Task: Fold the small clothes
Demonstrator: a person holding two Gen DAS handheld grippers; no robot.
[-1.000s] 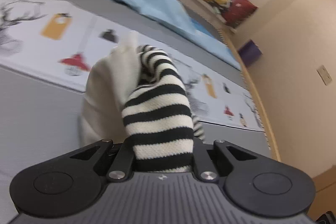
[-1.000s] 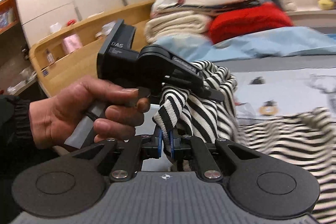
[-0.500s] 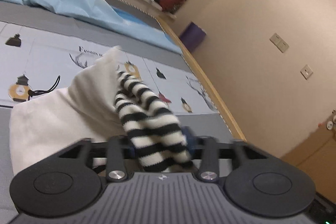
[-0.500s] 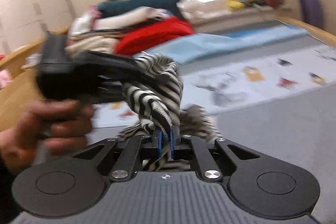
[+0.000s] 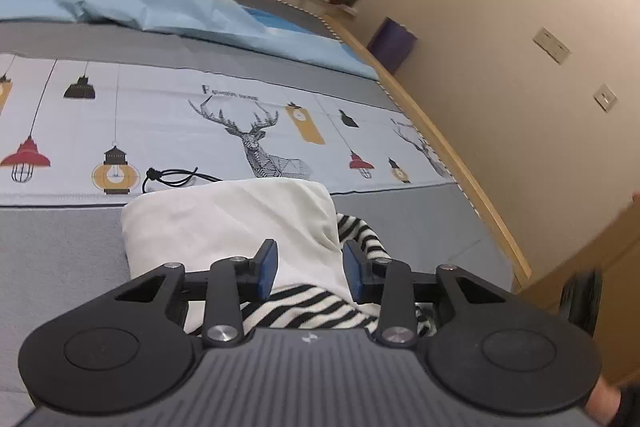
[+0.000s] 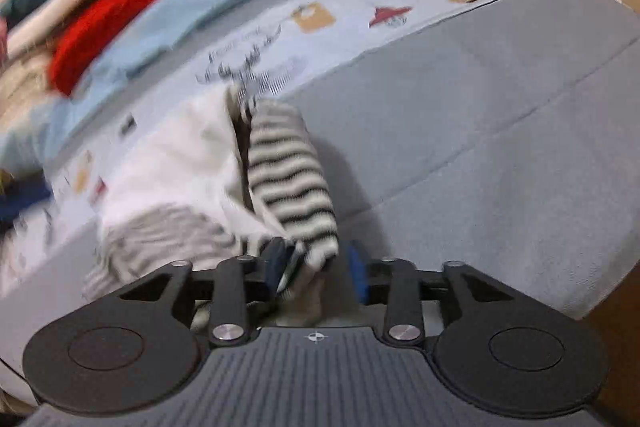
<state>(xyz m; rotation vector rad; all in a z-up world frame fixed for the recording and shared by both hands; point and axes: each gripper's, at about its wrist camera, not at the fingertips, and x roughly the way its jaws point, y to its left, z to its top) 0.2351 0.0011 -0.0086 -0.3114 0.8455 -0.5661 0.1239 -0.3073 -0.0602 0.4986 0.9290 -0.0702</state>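
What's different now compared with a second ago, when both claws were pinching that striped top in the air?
The striped top has come down and lies folded on the grey mattress. The left gripper let go; its jaws are closing again, pads off the cloth. The right gripper is opening, cloth loose between. The lamp-print sheet stayed put.

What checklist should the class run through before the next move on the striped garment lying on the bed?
1. Garment rests on the grey bed: ok.
2. Left gripper free of cloth: cannot tell; its jaws are closing, with cloth between the blue pads.
3. Right gripper released: ok; its jaws are opening, and the striped edge hangs loose between them.
4. Fold looks neat: not ok; striped edges stick out from under the white side.
5. Black cord clear of the garment: cannot tell.
6. Right view sharp enough to judge: not ok, blurred.
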